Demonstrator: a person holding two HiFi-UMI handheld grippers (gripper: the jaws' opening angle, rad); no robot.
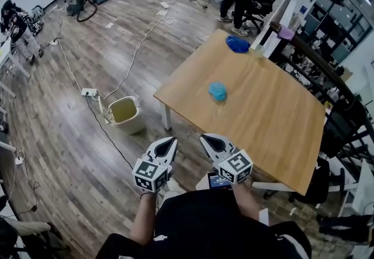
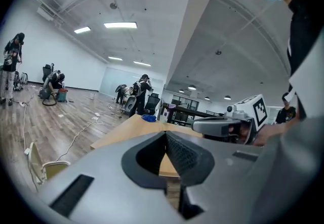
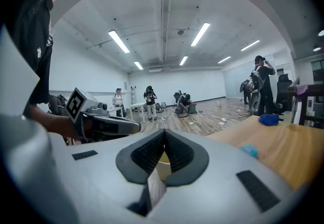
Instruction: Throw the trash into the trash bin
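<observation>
a: two pieces on the table (image 1: 274, 117). the nearer blue trash (image 1: 218, 91) sits crumpled around mid-top. the far blue trash (image 1: 238, 44) lies by the far edge. nothing touches either one.

b: bin?

a: trash bin (image 1: 125, 113) stands on the floor, just off the table's near-left corner, mouth up, pale inside. nothing blue shows in it. a white cable (image 1: 137, 53) trails across the floor beside it.

b: grippers?

a: left gripper (image 1: 165, 147): jaws pressed together at the tips, nothing between them. right gripper (image 1: 214, 143): same, pads meeting, empty. in its own view only the bin shows, far off, through the hollow behind the pads. the two are held side by side, low in front of the person, short of the table's near edge.

b: progress, then?

a: my read is none yet. no pickup, no drop, both pieces well apart from the bin. all of it is left: spread one set of jaws, reach over the table, close on the nearer piece, carry it across to the bin, let go. then likely the same for the far piece.

b: which is harder?

a: probably the far one. it's a longer reach, and it lies close to the table's far edge.
</observation>
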